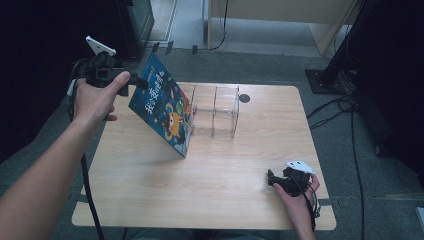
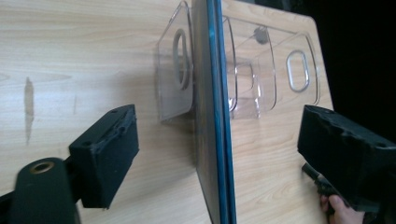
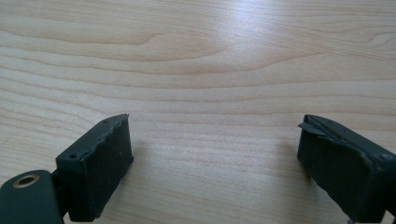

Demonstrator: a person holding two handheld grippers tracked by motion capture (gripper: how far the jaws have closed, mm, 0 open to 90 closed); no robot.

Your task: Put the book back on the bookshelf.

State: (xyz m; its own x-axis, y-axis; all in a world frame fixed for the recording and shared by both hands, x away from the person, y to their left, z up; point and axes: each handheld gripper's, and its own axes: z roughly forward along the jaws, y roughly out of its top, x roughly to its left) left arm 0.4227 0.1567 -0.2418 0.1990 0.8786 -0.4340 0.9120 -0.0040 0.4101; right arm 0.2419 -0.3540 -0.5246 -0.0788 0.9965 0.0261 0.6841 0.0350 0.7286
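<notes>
Book (image 1: pixel 162 107) leans on clear rack (image 1: pixel 216 111), unpinched between left tool (image 2: pixel 219 140) spread pads; may topple onto desk (image 1: pixel 210 175). Right tool (image 3: pixel 215 163) spread, empty.

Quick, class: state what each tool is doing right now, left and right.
Left tool: open, its pads clear of the book standing between them, which leans on the clear organiser.
Right tool: open, holding nothing, low over the table.

Pale matt wood-grain table (image 1: pixel 210 190); clear glossy plastic two-bay rack (image 1: pixel 215 112); blue picture book (image 1: pixel 162 105), cover probably glossy paper; matt black gripper pads (image 3: pixel 100 165)
</notes>
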